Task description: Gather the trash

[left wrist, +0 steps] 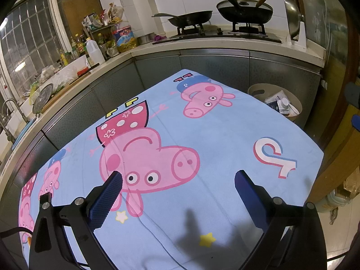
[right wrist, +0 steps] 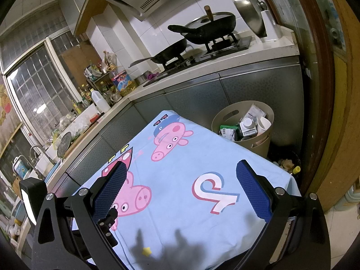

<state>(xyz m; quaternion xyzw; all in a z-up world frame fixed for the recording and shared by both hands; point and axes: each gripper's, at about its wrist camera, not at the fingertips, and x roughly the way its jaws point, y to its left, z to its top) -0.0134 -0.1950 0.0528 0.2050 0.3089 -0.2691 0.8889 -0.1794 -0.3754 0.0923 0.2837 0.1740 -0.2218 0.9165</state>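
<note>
Both the left hand-held gripper (left wrist: 178, 180) and right hand-held gripper (right wrist: 181, 175) are hovering spread apart over the cartoon-pig cloth (left wrist: 225, 139) covering the surface; the trash bin (right wrist: 227, 114) is standing just beyond its far right edge, holding cartons.

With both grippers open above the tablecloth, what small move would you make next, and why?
Probably hold off and look around: both the left gripper and the right gripper are open and hold nothing, the tablecloth shows no trash, and the bin already holds cartons.
</note>
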